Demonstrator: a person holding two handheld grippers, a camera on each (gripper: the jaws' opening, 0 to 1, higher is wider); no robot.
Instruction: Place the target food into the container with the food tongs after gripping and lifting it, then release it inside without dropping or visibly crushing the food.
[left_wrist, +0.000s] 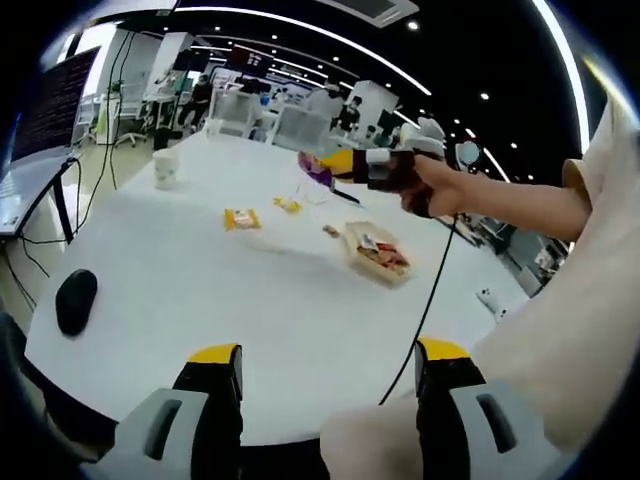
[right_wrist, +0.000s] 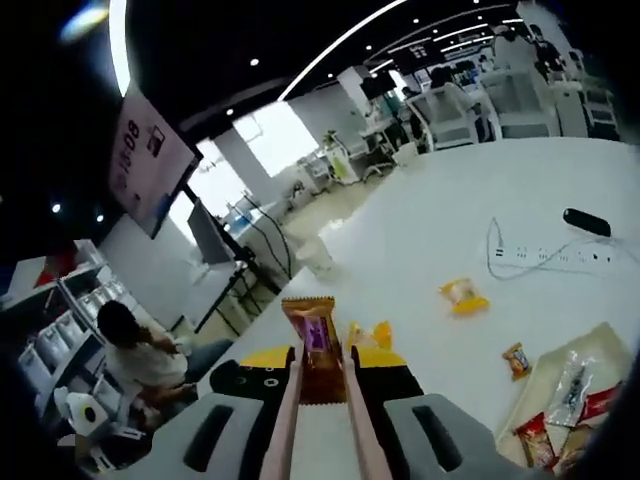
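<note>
White table (right_wrist: 470, 220) holds scattered snacks (right_wrist: 462, 294), cup (right_wrist: 318, 256), container (right_wrist: 575, 385).

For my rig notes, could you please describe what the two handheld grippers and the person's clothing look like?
The left gripper has grey moulded jaws with black inner faces and yellow tips. The right gripper matches it, with slotted grey jaw bodies. From the left gripper view, a thin black cable trails from it, and the person wears a short pale cream sleeve.

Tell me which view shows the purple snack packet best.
Right gripper view: the purple snack packet sits close and centred, pinched at the tip of the tongs. In the left gripper view it is small and distant, at the right gripper, above the table.
</note>
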